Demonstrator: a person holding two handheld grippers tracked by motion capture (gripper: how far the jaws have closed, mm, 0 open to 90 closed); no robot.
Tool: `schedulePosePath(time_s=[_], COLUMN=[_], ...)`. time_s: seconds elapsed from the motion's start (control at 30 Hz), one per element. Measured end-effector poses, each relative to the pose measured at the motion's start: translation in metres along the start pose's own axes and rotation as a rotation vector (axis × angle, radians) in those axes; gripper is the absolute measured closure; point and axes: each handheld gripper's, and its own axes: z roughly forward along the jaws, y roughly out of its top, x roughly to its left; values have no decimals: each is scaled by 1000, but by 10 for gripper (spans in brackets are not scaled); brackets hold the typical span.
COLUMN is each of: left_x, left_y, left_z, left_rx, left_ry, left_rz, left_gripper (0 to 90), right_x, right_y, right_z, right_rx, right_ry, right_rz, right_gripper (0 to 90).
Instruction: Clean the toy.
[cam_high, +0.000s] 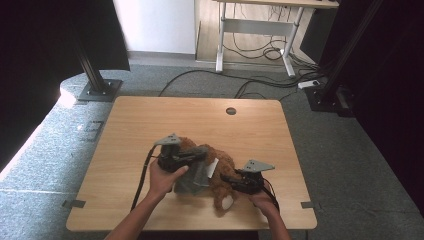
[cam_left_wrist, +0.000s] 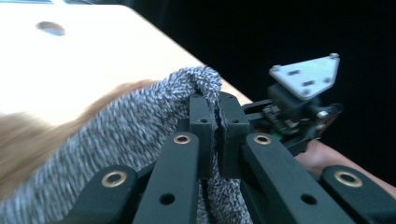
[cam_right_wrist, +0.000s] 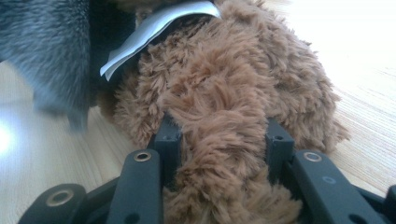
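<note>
Two grips share the work at frame centre: the right gripper clamps the plush toy steady while the left gripper pinches the grey knit garment to pull it.

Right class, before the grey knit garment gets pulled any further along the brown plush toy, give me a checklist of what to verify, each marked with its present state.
1. Left tongs shut on the grey knit garment: ok.
2. Right tongs clamp the brown plush toy by a furry limb: ok.
3. Toy lies on the table, well inside its edges: ok.
4. White tag is free of the garment: cannot tell.
5. Which part of the toy the garment covers: cannot tell.
</note>
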Motion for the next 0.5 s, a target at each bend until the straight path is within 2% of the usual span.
schedulePosePath(time_s=[0.07,0.13,0.27,0.3,0.37,0.5], left_x=[-6,-9,-6,-5,-4,2], left_y=[4,6,1,-1,-2,-3], left_z=[18,36,68,72,73,58], left_rx=[30,67,168,176,185,170], left_ry=[-1,-5,65,78,113,150], left_rz=[20,23,40,39,65,71], left_gripper=[855,853,853,854,858,860], right_x=[0,-1,-1,-1,-1,-1], right_y=[0,0,-1,-1,-2,-3], right_z=[0,0,0,-1,-1,-1], right_rx=[1,3,4,7,12,12], right_ry=[3,4,-4,-8,-23,-29], right_rz=[1,1,-2,-5,-13,-22], right_gripper=[598,598,601,605,618,626])
